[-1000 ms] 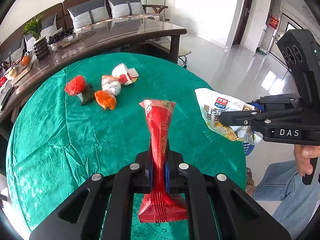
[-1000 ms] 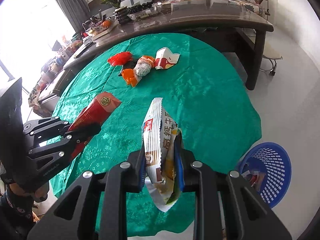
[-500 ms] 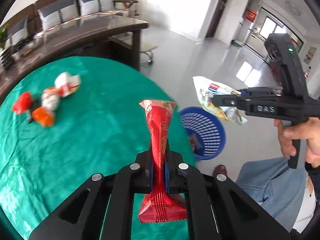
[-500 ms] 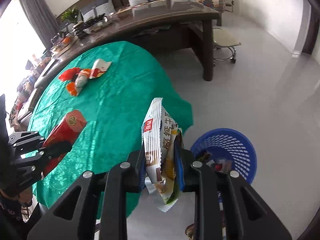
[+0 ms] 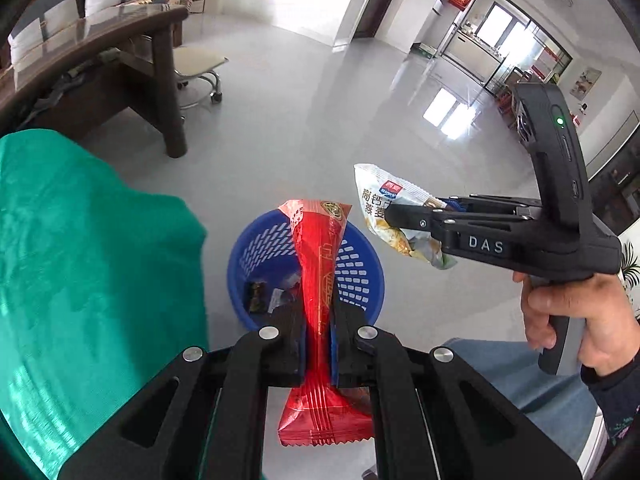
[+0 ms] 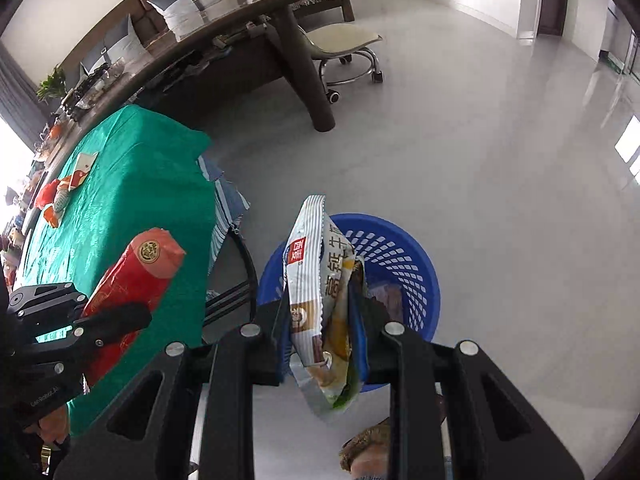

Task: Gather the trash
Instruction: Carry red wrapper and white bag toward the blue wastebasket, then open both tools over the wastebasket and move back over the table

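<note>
The shiny grey floor fills most of both views; at the left stands the surface under a green cloth, and on its far end lies a small heap of crumpled orange, red and white wrappers; behind it is a long dark wooden table with a pale stool on wheels beside it; on the floor just beside the green surface sits the round blue plastic basket with holes in its wall, and a few dark scraps of trash lie at its bottom. The left claw is pressed tight on the long red foil wrapper, pinching it near the middle, so the wrapper sticks up over the basket; the right claw pinches the crinkly white and yellow snack bag, which hangs above the basket too; in the left view that bag hangs a little to the right of the basket's rim; a hand grips the handle of the right claw.
</note>
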The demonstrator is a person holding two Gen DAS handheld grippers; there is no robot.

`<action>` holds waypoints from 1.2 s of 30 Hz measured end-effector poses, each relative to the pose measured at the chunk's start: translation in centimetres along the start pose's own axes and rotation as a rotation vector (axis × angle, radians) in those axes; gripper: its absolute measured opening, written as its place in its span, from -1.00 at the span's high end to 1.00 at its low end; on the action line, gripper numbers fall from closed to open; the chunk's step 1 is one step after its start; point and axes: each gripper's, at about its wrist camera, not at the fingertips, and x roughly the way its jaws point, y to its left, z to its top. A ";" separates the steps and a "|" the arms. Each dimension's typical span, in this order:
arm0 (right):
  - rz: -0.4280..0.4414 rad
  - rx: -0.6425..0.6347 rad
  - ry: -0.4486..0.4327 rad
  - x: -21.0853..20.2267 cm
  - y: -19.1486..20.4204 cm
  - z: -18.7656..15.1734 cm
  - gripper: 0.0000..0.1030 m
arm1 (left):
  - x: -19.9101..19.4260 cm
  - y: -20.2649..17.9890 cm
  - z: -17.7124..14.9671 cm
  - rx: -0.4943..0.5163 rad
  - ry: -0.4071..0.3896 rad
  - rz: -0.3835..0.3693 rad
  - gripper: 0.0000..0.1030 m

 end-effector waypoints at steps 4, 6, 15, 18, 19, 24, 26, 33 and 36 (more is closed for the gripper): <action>0.023 0.044 -0.001 1.0 -1.7 0.2 0.55 | 3.8 -0.4 0.9 -0.004 0.026 -0.010 0.85; 0.030 0.062 0.000 1.5 -2.5 0.2 0.55 | 5.2 -0.5 1.0 -0.005 0.038 -0.008 0.85; 0.069 0.124 -0.090 1.3 -4.8 0.5 -0.23 | 7.7 0.2 1.9 -0.020 -0.002 0.009 -0.46; 0.050 0.144 -0.158 -0.4 -5.0 0.7 -0.37 | 5.8 0.2 2.4 -0.017 -0.051 0.020 -0.63; 0.039 0.140 -0.186 -1.1 -4.9 0.6 -0.41 | 4.8 0.1 2.4 -0.015 -0.075 0.031 -0.68; 0.015 0.123 -0.275 -3.2 -2.8 -0.7 -0.85 | -3.1 -0.3 0.6 0.016 -0.286 0.141 -0.90; -0.016 0.072 -0.273 -3.2 -0.9 -1.1 -0.91 | -5.5 0.4 -1.0 0.024 -0.329 0.185 -0.90; -0.014 -0.210 -0.285 -2.8 11.5 -3.8 -0.91 | -11.8 7.9 -9.4 -0.135 -0.239 0.248 -0.90; 0.060 -0.295 -0.255 -2.2 18.5 -4.8 -0.91 | -14.4 11.9 -12.4 -0.209 -0.201 0.335 -0.90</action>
